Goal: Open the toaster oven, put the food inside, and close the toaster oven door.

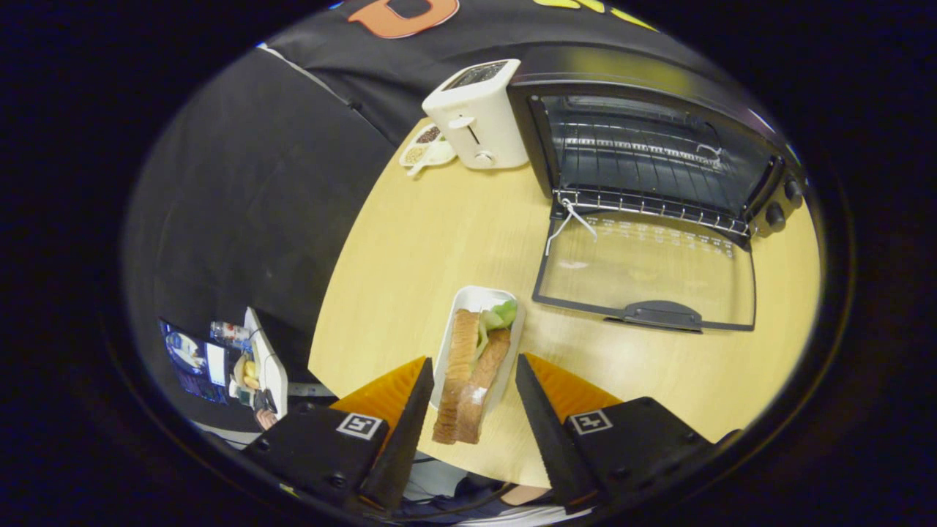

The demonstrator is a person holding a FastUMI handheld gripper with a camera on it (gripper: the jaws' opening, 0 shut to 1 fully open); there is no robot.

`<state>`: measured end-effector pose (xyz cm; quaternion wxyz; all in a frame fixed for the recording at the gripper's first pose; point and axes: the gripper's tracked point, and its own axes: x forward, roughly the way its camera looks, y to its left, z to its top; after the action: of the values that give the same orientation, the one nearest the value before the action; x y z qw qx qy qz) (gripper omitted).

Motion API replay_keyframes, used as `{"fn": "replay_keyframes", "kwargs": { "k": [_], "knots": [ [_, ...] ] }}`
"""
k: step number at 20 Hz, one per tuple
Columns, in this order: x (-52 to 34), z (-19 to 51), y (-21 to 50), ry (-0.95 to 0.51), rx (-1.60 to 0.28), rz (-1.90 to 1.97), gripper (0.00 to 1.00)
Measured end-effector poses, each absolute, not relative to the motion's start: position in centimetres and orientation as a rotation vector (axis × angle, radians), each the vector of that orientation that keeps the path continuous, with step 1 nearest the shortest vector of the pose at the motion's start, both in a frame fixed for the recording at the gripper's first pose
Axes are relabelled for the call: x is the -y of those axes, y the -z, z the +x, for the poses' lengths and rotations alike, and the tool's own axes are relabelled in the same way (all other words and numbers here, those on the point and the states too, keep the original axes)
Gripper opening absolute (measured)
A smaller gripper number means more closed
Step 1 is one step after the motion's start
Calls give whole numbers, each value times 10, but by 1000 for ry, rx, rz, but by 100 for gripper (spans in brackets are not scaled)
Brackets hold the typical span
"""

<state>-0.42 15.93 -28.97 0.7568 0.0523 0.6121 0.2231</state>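
Already the gripper [472, 373] is spread wide, its fingers flanking the sandwich [468, 373] on a white oblong dish [468, 300] without pressing it. Beyond, on the round wooden table [410, 241], the toaster oven [644, 146] stands with its glass door [651, 271] dropped flat and the wire rack [644, 201] bare. So opening looks done; grasping, loading and closing remain. A white toaster [476, 113] sits beside it.

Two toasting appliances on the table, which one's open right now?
The black toaster oven, beyond the open claw: its glass door lies folded down flat on the table, rack exposed. The white slot toaster beside it has no door.
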Motion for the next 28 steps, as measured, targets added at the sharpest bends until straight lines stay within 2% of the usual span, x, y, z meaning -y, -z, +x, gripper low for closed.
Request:
{"fn": "replay_keyframes", "kwargs": {
  "k": [3, 4, 6, 10, 19, 23, 28],
  "knots": [
    [-161, -5, 293, -467, -1351, 130, 68],
    [-161, -6, 292, -459, -1352, 132, 60],
    [-158, -4, 291, -435, -1343, 116, 51],
    [-155, -5, 285, -414, -1304, 79, 39],
    [-156, -7, 229, -532, -1134, 165, 36],
    [-147, -1, 216, -616, -1081, 424, 36],
    [-124, 16, 227, -592, -1099, 792, 36]
  ]
}}
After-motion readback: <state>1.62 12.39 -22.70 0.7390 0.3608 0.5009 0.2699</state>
